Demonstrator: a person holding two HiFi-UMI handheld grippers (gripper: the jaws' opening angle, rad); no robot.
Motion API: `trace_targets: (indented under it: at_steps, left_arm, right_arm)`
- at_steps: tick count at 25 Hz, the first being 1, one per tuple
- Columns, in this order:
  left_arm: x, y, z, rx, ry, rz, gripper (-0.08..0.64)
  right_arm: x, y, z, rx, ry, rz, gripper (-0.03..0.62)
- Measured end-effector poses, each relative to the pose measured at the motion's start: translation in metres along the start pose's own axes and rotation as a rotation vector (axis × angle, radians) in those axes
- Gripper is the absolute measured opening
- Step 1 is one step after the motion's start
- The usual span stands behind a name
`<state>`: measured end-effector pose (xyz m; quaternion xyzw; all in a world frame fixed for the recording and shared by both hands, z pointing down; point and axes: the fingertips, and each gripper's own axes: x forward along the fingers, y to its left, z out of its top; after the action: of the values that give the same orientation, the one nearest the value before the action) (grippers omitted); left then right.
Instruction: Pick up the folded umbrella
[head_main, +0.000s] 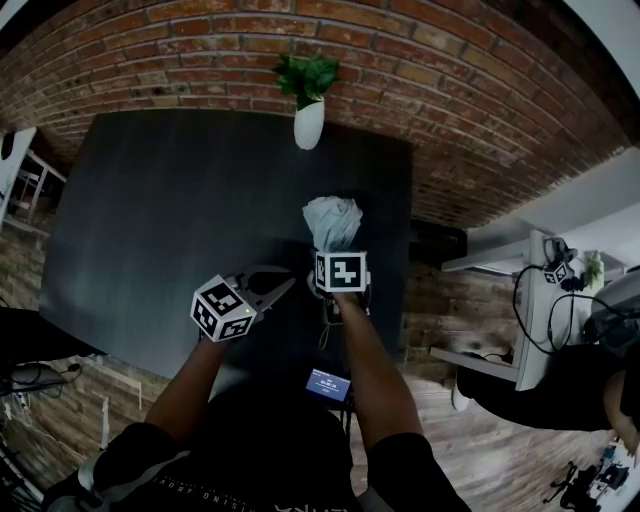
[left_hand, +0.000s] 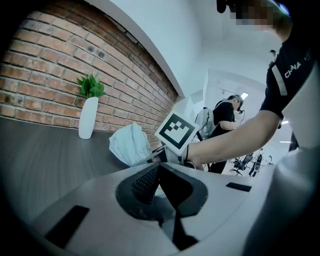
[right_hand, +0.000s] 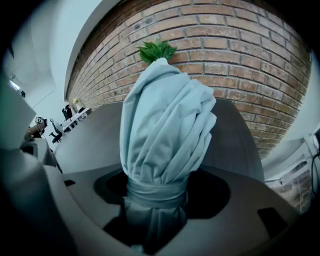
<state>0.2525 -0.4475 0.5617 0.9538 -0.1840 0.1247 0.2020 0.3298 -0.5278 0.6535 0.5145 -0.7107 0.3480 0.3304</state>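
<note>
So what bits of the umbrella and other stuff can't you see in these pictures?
- Bottom end of the umbrella: in the right gripper view it is sunk between the jaws of the right gripper, which is shut on it.
- Same end, head view: covered by that gripper's marker cube.
- White vase: in the right gripper view it is behind the umbrella; only the plant's leaves show.
- Small screen: head view, print too small to read.

Left hand-held gripper (head_main: 281, 288) jaws meet, empty; right hand-held gripper (head_main: 335, 256) clamps the folded umbrella (right_hand: 165, 125).
</note>
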Motion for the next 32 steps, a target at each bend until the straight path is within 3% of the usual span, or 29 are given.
trace_targets:
  at_steps: [17, 32]
  left_arm:
    - [-0.019, -0.028, 0.047, 0.113, -0.067, 0.020, 0.002]
    - [-0.032, -0.054, 0.082, 0.152, -0.153, 0.015, 0.002]
  right_arm:
    - [-0.123, 0.036, 0.067, 0.000, -0.397, 0.169, 0.321]
    - [-0.203, 0.057, 0.072, -0.018, -0.616, 0.278, 0.321]
